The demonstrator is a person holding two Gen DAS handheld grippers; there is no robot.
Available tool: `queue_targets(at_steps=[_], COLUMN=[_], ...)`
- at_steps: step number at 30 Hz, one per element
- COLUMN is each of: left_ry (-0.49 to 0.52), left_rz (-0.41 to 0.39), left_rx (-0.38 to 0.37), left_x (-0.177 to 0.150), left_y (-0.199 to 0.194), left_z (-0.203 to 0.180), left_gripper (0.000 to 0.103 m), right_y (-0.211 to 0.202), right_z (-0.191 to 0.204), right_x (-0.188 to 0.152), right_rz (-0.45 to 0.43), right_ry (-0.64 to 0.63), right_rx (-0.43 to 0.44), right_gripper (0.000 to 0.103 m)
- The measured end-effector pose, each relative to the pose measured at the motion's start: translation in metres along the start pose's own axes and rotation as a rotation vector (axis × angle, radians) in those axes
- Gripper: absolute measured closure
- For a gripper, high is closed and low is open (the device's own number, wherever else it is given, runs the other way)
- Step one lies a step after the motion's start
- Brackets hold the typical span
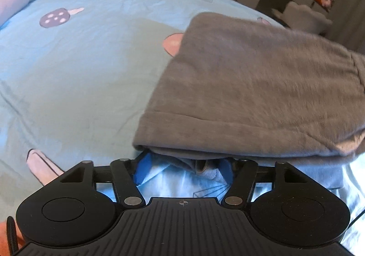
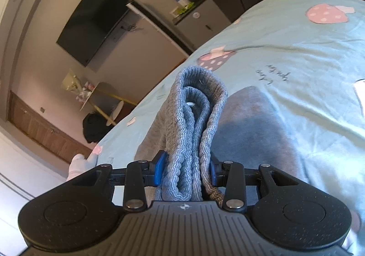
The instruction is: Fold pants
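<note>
The grey pants (image 1: 262, 87) lie folded on the bed (image 1: 79, 73). The right tool (image 2: 185, 170) clamps the ribbed waistband. The left tool (image 1: 184, 166) stands half open under the fold's edge, gripping nothing. Lay both ends down together, edges squared.

Left hand-held gripper (image 1: 184, 164) jaws apart; right hand-held gripper (image 2: 186, 168) clamped.

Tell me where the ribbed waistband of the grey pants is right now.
In the right wrist view, the ribbed waistband stands bunched at centre, clamped in the right gripper, above the light blue mushroom-print bedsheet.
</note>
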State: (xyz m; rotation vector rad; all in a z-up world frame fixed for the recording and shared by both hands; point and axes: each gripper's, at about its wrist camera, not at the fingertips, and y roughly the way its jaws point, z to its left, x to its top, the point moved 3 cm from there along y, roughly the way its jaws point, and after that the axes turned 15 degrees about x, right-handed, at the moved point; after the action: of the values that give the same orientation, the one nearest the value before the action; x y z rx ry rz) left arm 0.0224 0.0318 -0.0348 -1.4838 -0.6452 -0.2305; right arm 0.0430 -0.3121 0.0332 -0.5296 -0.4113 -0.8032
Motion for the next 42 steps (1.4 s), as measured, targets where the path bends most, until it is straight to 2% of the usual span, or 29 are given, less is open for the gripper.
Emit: queue_targets(at_steps=[2, 5, 11, 16, 25, 28, 32, 35, 36, 38, 42], left_ry=[-0.007, -0.032, -0.095, -0.111, -0.078, -0.065, -0.080, -0.087, -0.080, -0.061, -0.052], left_rz=[-0.026, -0.041, -0.051, -0.039, -0.021, -0.043, -0.106, -0.092, -0.083, -0.075, -0.100], left_rx=[-0.004, -0.018, -0.042, -0.067, -0.109, -0.149, -0.158, -0.154, -0.154, -0.151, -0.163], left_x=[0.001, 0.004, 0.007, 0.004, 0.006, 0.007, 0.017, 0.024, 0.026, 0.029, 0.035], left_y=[-0.004, -0.007, -0.009, -0.015, -0.024, -0.036, -0.050, -0.047, -0.044, -0.040, -0.040], left_z=[0.001, 0.003, 0.012, 0.013, 0.015, 0.016, 0.025, 0.025, 0.024, 0.019, 0.013], left_gripper=[0.046, 0.052, 0.060, 0.063, 0.058, 0.053, 0.045, 0.043, 0.043, 0.043, 0.042], right_y=[-0.004, -0.008, -0.001, 0.003, 0.009, 0.011, 0.011, 0.012, 0.012, 0.007, -0.021], right_z=[-0.006, -0.016, -0.023, -0.028, -0.044, -0.051, -0.052, -0.053, -0.054, -0.055, -0.046], right_x=[0.002, 0.003, -0.002, -0.002, -0.010, -0.010, -0.009, -0.008, -0.008, -0.005, -0.002], right_rz=[-0.015, -0.021, 0.013, 0.021, 0.046, 0.053, 0.061, 0.061, 0.054, 0.018, -0.057], right_ry=[0.007, 0.027, -0.012, -0.023, -0.061, -0.053, -0.075, -0.080, -0.088, -0.092, -0.075], right_rx=[-0.012, -0.029, -0.073, -0.087, -0.166, -0.165, -0.174, -0.185, -0.201, -0.264, -0.269], right_gripper=[0.066, 0.066, 0.066, 0.066, 0.066, 0.066, 0.066, 0.064, 0.057, 0.051, 0.050])
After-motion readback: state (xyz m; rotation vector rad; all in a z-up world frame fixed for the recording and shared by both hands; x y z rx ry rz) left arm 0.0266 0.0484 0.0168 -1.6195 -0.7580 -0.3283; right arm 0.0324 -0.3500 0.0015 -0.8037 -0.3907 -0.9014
